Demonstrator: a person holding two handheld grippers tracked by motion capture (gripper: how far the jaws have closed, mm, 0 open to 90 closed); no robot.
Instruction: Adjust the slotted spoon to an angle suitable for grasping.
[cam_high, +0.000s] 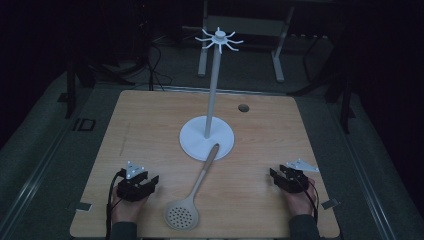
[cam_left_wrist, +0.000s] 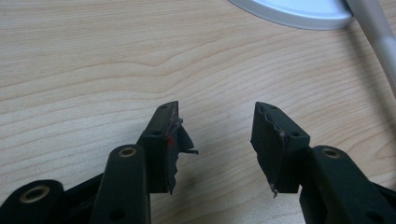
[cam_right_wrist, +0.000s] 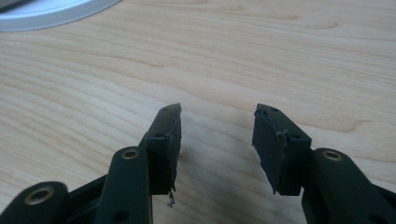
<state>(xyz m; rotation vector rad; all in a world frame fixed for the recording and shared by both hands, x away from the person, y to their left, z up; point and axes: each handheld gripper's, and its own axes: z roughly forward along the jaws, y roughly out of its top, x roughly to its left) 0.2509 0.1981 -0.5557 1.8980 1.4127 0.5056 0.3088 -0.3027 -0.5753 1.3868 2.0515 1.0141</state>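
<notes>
Grippers are resting at the near corners of the wooden table (cam_high: 150, 115), one in each of the person's hands. The left gripper (cam_high: 150, 181) is sitting near the left edge, its jaws standing apart with only bare tabletop showing between them in the left gripper view (cam_left_wrist: 217, 135); it is holding nothing. The right gripper (cam_high: 276, 175) is sitting near the right edge, and the right gripper view (cam_right_wrist: 217, 135) is showing the same gap between its jaws over bare wood, so it too is gripping nothing. Between the two, well apart from both, a beige slotted spoon (cam_high: 192, 197) is lying flat: its perforated bowl is pointing toward the near edge, and its handle is running away to the far right until the tip is resting on the round base of a white utensil stand (cam_high: 206, 137). That stand is rising upright at the table's middle, with hooks fanning out at its top.
</notes>
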